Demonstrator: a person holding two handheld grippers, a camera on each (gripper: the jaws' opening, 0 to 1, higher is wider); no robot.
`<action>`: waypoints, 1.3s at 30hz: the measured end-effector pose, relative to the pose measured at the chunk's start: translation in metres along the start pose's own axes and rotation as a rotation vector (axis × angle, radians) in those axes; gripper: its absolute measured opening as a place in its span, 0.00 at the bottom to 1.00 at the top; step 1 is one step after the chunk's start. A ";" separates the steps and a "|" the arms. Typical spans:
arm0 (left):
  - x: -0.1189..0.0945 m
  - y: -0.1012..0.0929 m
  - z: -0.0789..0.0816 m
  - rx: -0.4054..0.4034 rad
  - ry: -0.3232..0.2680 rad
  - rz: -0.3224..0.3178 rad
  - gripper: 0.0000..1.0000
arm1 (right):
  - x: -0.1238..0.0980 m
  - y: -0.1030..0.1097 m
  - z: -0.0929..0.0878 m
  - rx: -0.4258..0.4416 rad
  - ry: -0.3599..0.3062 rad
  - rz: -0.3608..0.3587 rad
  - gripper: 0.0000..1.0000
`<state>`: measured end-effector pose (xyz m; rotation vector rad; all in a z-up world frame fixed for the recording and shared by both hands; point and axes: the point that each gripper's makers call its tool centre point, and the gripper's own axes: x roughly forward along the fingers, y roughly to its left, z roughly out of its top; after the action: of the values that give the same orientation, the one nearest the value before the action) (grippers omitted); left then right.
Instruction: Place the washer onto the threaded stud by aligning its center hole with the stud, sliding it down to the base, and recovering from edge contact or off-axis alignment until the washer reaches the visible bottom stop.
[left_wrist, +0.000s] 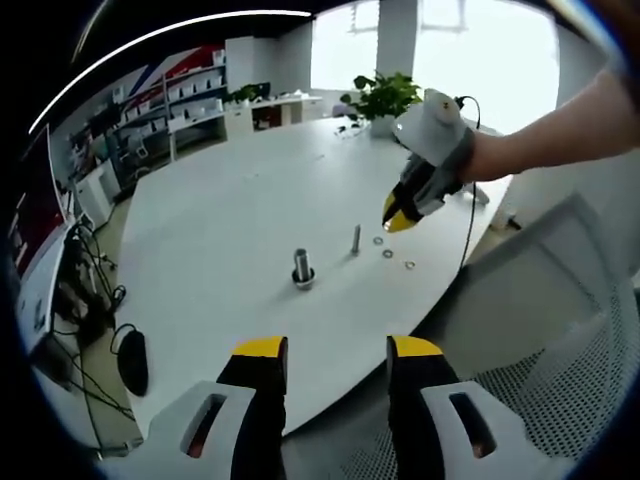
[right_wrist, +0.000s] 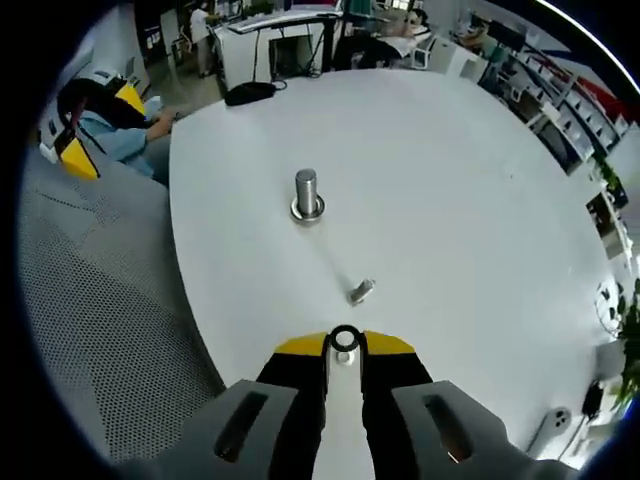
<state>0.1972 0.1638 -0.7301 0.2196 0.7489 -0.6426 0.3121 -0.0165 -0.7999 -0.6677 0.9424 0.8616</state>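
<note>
The round white worktop (right_wrist: 480, 200) looks smooth and matt. The grey threaded stud (right_wrist: 306, 192) and small ring washer (right_wrist: 345, 338) are shiny metal. The grey chair (right_wrist: 90, 300) is perforated mesh.

A: Left gripper (left_wrist: 338, 352) status?
B: Left gripper view: jaws rise from 6 o'clock, yellow tips spread wide, nothing between them.
A: Right gripper (right_wrist: 344, 345)?
B: Right gripper view: yellow-tipped jaws nearly together, pinching a small ring, the washer (right_wrist: 345, 338), right at the tips.
A: Seen from the other side?
B: In the left gripper view it sits at about 1 o'clock (left_wrist: 398, 217), tips angled down toward 7 o'clock. A bare forearm (left_wrist: 560, 130) comes in from 2 o'clock, hand wrapped round the grey body.
A: Left gripper in the right gripper view?
B: Yellow tips at about 10 o'clock (right_wrist: 75, 150), partly hidden; can't read the jaws there.
</note>
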 end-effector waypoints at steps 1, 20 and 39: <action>0.000 0.000 0.000 0.001 0.001 -0.001 0.38 | 0.000 -0.001 0.003 0.004 -0.007 0.001 0.13; 0.000 0.000 -0.002 0.005 0.010 0.000 0.38 | 0.024 -0.012 0.023 -0.078 0.033 0.016 0.13; 0.002 -0.001 -0.003 0.000 0.020 -0.007 0.38 | 0.044 -0.013 0.017 -0.109 0.096 0.040 0.13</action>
<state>0.1958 0.1638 -0.7336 0.2237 0.7696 -0.6476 0.3438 0.0047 -0.8299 -0.7917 1.0030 0.9282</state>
